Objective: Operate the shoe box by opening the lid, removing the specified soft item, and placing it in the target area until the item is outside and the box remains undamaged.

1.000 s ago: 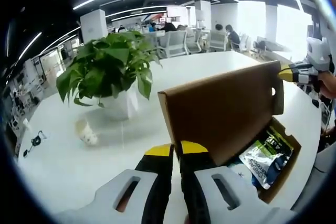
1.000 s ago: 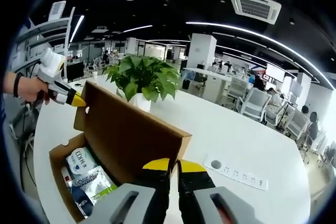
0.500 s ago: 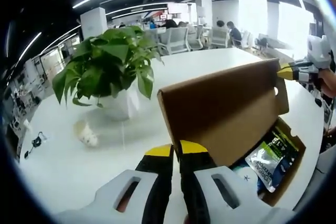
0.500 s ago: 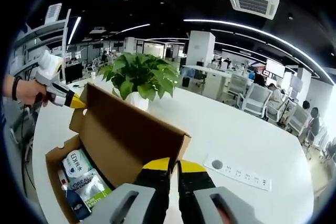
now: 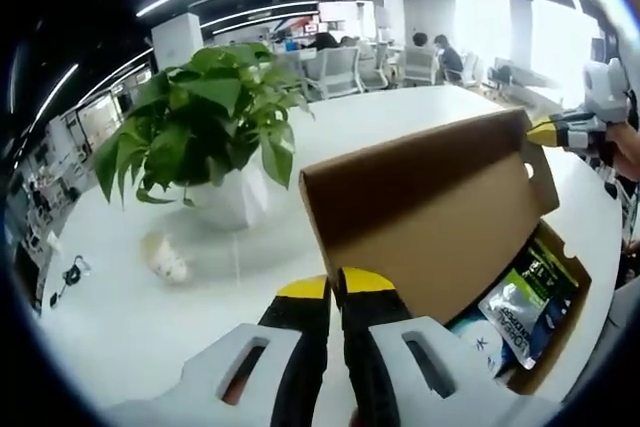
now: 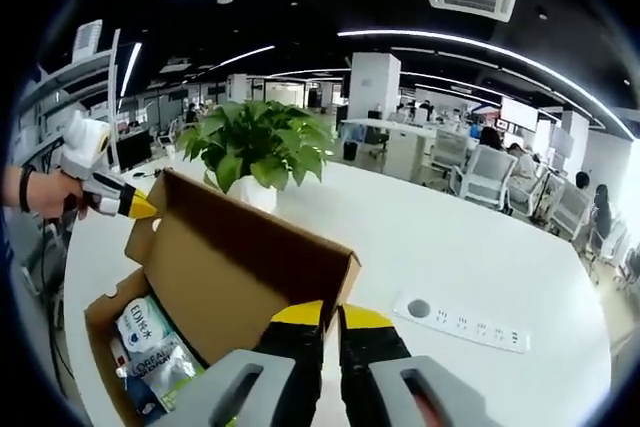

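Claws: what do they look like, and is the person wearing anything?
Each claw, left and right, has two black fingers with yellow tips on a light grey body with slotted cutouts. Seen from outside, the handle is white and grey with a yellow nose. The hand on it wears a dark wristband.

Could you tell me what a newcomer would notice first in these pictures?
The raised brown lid of the open box, held at both ends by shut tools. Packets lie inside it. Behind stands a potted plant on the white table.
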The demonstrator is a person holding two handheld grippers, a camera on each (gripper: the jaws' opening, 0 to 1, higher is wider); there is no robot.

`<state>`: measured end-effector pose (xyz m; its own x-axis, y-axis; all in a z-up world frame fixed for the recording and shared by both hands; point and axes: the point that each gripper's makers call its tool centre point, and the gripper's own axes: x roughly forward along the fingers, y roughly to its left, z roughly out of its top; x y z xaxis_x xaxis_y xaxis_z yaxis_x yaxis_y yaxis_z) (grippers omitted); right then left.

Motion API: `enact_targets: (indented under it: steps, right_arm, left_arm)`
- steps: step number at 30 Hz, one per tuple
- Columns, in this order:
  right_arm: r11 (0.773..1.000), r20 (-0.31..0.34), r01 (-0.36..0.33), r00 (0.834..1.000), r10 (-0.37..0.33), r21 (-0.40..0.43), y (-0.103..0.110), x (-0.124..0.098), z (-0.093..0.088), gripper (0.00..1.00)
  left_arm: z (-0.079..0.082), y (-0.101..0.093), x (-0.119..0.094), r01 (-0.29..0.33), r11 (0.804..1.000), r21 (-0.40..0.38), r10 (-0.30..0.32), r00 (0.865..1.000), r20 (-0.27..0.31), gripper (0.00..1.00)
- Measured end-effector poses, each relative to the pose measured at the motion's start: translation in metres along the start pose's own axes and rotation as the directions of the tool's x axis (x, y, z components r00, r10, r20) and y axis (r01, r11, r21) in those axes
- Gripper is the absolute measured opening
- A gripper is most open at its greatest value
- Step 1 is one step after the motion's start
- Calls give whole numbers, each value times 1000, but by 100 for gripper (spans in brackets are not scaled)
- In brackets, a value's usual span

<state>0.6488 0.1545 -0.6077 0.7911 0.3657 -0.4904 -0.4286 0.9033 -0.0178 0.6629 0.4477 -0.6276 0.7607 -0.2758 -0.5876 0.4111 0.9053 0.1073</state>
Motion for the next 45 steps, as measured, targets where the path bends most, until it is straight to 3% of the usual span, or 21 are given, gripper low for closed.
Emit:
enact_targets:
  steps: [3, 20, 45]
  right_arm:
    - [998, -21, -13, 1000, 14, 54, 0, 3, -8, 0]
    - [1000, -117, -1, 993, 4, 28, 13, 5, -47, 1]
    - [999, -138, 19, 990, -13, 46, 4, 16, -59, 0]
  left_arm:
    - [0, 0, 2, -3, 1000, 9, 4, 1000, -4, 3]
    - [-3, 3, 17, 9, 1000, 8, -8, 1000, -24, 3]
    - [-14, 5, 47, -3, 1000, 11, 4, 998, -69, 4]
